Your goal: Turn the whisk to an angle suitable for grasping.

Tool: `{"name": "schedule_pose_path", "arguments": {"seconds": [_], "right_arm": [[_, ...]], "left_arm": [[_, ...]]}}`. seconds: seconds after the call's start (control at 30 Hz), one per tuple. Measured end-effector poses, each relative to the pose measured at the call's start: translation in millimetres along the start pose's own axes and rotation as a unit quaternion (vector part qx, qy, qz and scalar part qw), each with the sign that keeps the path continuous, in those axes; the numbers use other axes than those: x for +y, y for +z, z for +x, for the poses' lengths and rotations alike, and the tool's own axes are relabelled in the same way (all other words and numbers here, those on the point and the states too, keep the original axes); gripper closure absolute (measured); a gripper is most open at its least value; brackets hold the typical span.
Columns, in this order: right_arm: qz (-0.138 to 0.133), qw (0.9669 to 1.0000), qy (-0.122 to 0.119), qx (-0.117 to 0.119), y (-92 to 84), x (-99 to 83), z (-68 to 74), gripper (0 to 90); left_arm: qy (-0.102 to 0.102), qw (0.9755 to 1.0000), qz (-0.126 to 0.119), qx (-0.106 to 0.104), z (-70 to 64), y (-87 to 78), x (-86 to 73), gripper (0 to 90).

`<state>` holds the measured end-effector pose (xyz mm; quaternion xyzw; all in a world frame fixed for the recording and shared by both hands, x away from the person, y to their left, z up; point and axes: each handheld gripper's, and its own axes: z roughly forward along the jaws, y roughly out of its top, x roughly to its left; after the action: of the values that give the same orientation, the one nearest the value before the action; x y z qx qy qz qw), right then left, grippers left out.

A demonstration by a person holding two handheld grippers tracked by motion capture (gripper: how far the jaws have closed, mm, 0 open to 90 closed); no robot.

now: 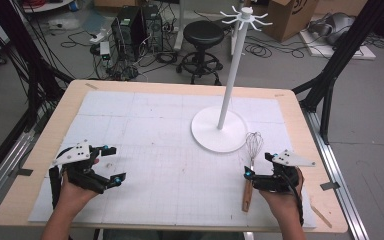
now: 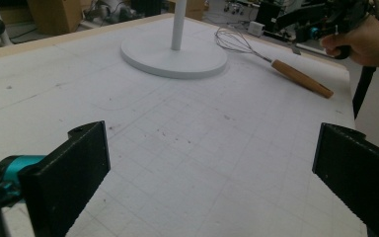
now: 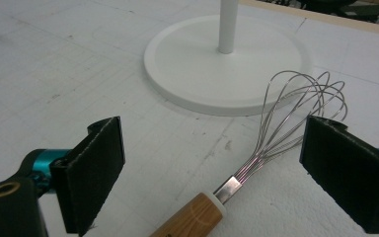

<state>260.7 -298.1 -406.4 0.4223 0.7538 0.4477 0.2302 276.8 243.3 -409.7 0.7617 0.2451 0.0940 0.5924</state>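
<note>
One bench [image 1: 180,150] carries one white hook stand [image 1: 219,131] and one whisk [image 1: 250,167], lying just beside the stand base. Right tool [image 1: 258,169] straddles its neck, jaws wide; left tool [image 1: 111,164] wide, empty. The whisk is probably light, its wires springy: grip the wooden handle.

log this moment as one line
left hand-held gripper open, idle | right hand-held gripper open over whisk | whisk flat beside stand base

Black claws [image 1: 109,165] [image 1: 262,165], teal joints, grey three-cornered top plates, trailing black cables.
</note>
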Motion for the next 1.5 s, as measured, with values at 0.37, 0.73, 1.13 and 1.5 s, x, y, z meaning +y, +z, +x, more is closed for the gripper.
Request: {"name": "schedule_pose_path", "arguments": {"seconds": [0.37,0.73,1.13,1.5], "right_arm": [[0.055,0.9979,0.007,-0.033,12.7,-5.5,1.2,16.2],[0.139,0.9879,0.058,-0.037,25.2,-25.9,8.4,34.8],[0.161,0.9836,0.055,-0.060,16.1,-30.0,16.9,47.3],[0.167,0.9812,0.066,-0.070,1.4,-35.1,9.3,54.5]], "left_arm": [[0.006,0.9999,0.010,-0.001,-3.2,0.8,-1.4,1.7],[0.005,0.9999,0.015,-0.005,-3.3,4.6,-1.9,1.6],[0.006,0.9998,0.016,-0.011,-3.9,6.7,-1.5,1.7],[0.007,0.9997,0.022,-0.012,-4.3,9.2,-2.0,1.7]]}}
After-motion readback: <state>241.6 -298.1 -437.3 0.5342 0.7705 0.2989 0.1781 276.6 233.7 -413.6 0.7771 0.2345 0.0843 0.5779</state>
